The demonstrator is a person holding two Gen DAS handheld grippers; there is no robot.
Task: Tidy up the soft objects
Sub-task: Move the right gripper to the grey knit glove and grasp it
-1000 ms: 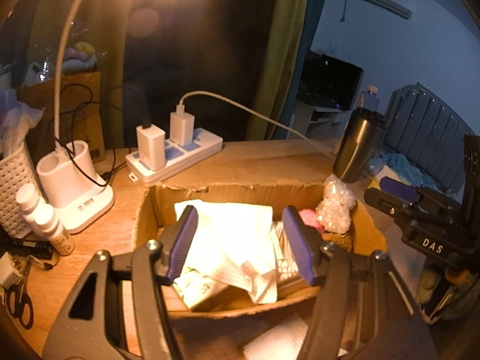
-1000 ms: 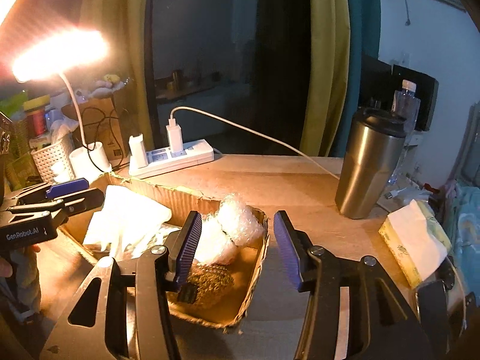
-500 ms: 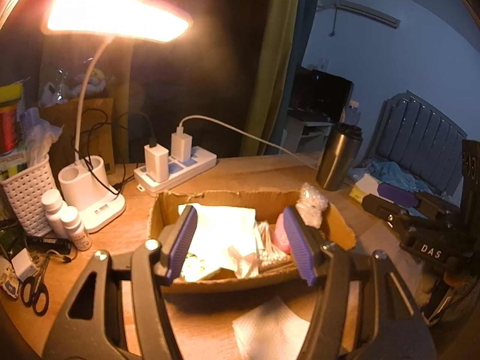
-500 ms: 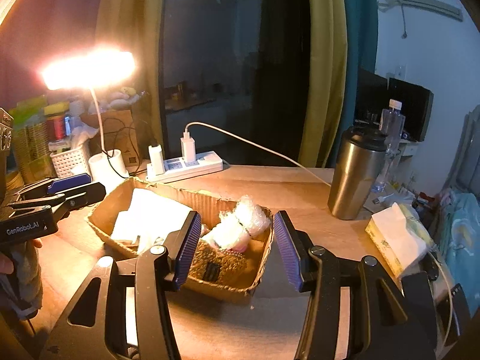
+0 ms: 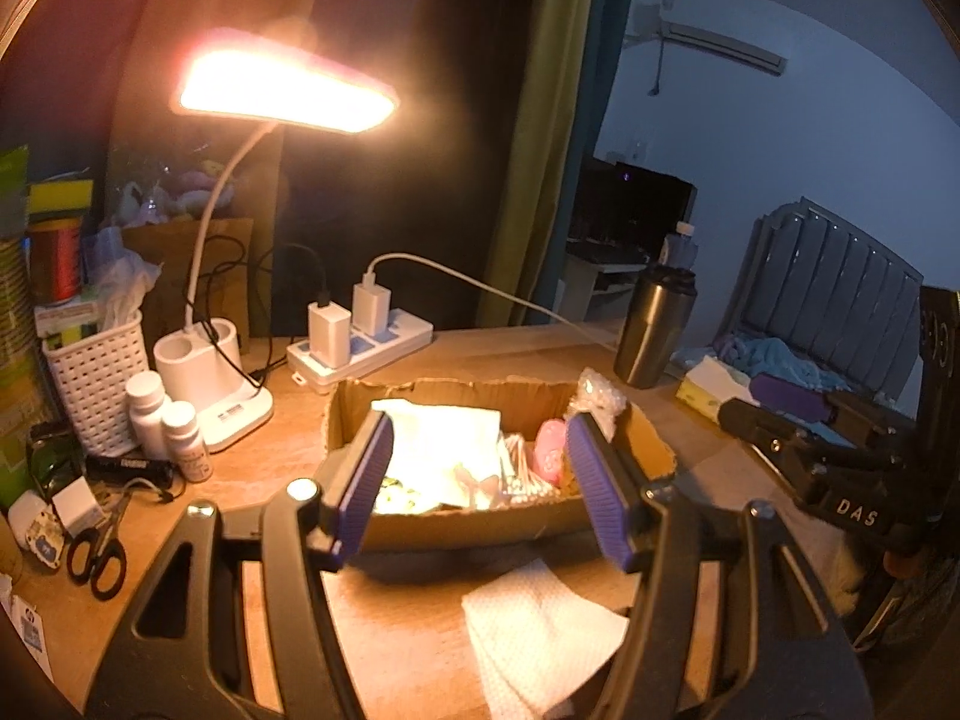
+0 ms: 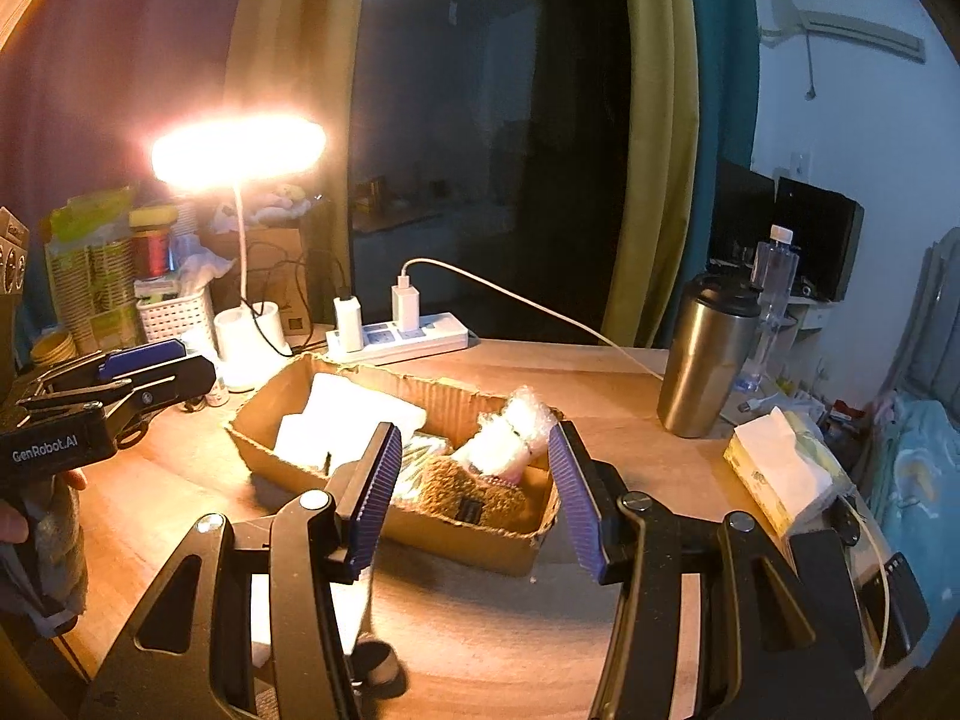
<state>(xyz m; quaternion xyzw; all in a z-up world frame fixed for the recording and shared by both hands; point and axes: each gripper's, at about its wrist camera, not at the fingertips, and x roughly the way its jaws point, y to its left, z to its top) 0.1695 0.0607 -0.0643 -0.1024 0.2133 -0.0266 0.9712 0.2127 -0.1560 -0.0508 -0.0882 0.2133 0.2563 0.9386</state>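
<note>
A shallow cardboard box (image 5: pixel 480 525) (image 6: pixel 468 537) sits on the wooden desk. It holds white cloths (image 5: pixel 444 444) (image 6: pixel 348 420), a pink item (image 5: pixel 549 459), a bubble-wrap bundle (image 5: pixel 597 393) (image 6: pixel 510 438) and a brown fuzzy item (image 6: pixel 474 495). My left gripper (image 5: pixel 480 498) is open and empty, near the box's front side. My right gripper (image 6: pixel 474 498) is open and empty, near the box's right end. A white paper towel (image 5: pixel 534 636) lies on the desk in front of the box.
A lit desk lamp (image 5: pixel 210 372), power strip with chargers (image 5: pixel 360 342), white basket (image 5: pixel 96 372), small bottles (image 5: pixel 162 426) and scissors (image 5: pixel 99 558) stand at left. A steel tumbler (image 6: pixel 702 360) and tissue pack (image 6: pixel 780 474) stand at right.
Both grippers have drawn back and up from the box, so it looks smaller and farther. Both stayed open and empty.
</note>
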